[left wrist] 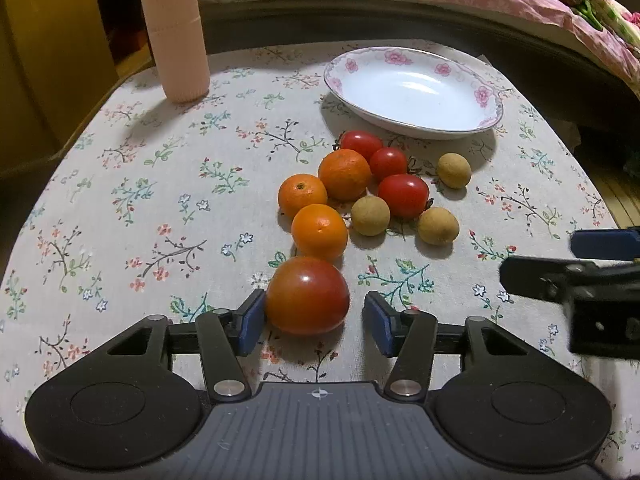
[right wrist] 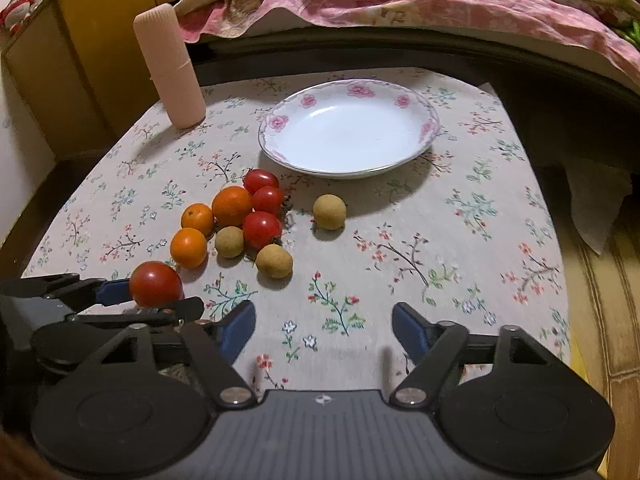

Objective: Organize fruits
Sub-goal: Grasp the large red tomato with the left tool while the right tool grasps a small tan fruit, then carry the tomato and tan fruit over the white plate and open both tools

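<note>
A floral cloth (left wrist: 160, 184) fills both views. On it, upper right in the left view, sits a flowered plate (left wrist: 486, 96), with a pink bottle (left wrist: 176, 32) upper left. The left gripper (left wrist: 314, 320) at bottom centre is spread around the big tomato (left wrist: 307, 295), left pad touching it, right pad apart. The right gripper (right wrist: 324, 328) is spread over bare cloth. Mid-frame cluster: three oranges (left wrist: 320, 232), three small tomatoes (left wrist: 403, 195), three longans (left wrist: 370, 215), one longan just apart to the right.
</note>
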Demonstrator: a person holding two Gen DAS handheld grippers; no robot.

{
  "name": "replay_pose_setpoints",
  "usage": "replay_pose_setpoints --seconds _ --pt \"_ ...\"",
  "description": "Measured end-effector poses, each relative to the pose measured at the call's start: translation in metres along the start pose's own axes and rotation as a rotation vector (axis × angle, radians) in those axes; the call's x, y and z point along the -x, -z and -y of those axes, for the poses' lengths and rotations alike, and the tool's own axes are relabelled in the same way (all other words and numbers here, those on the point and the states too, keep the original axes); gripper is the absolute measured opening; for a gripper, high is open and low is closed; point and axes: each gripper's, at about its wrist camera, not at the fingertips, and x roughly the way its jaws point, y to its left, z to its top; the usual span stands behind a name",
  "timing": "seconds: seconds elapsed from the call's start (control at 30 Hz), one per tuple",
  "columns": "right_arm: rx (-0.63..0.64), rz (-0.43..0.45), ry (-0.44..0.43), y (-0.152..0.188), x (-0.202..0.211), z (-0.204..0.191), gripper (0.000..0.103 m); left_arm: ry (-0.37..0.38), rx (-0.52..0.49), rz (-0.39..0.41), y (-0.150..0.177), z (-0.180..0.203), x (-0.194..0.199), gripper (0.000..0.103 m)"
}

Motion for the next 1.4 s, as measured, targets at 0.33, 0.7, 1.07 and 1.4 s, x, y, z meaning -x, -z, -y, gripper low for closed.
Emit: replay_pose_setpoints --seconds 0.33,0.7,1.07,1.4 --pt "0.025 0.010 -0.058 -0.013 -0.024 -0.003 0.070 -0.008 -0.007 -0.003 0.005 0.000 -0.006 0.095" --pt "0.080 -0.010 -0.100 -0.023 -0.051 -0.012 0.045 0.011 -0.003 0.018 0.000 -0.002 -0.004 0.076" --pt "0.102 -0.042 -0.110 -0.021 -0.049 -0.016 0.028 0.014 -0.013 0.016 -0.003 -0.010 -0.002 0.052" --pt "0.057 -0.029 -0.104 -0.021 -0.033 -0.005 0.028 0.017 -0.009 0.001 -0.001 -0.008 0.002 0.051"
